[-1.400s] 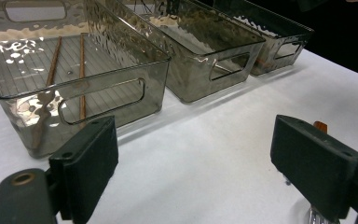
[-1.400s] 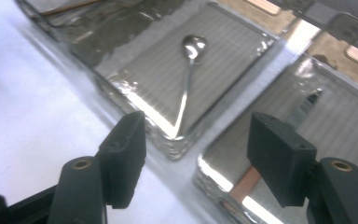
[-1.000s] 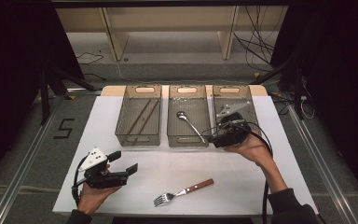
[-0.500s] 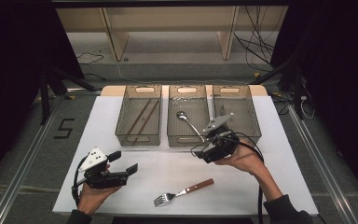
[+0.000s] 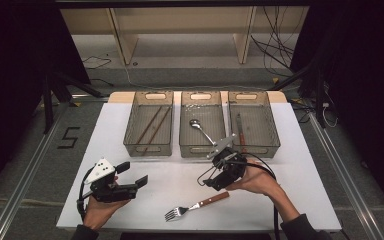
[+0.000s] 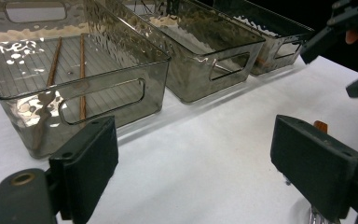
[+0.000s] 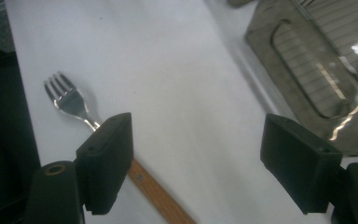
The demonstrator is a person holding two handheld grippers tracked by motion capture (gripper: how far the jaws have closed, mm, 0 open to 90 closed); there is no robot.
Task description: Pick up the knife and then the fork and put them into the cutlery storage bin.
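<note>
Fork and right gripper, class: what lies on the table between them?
Nothing. In the high view, only bare white tabletop separates the right gripper from the wooden-handled fork; its jaws are open.

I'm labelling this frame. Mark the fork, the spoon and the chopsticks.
fork (image 5: 196, 206): high view, on its neck between tines and wooden handle.
spoon (image 5: 203, 131): high view, mid-handle, in the middle bin.
chopsticks (image 5: 152, 125): high view, mid-length, in the left bin.

A fork (image 5: 196, 206) with a wooden handle and steel tines lies flat near the table's front edge, around its middle, tines toward the front-left corner, handle angled toward the right. It lies free on the white surface.
</note>
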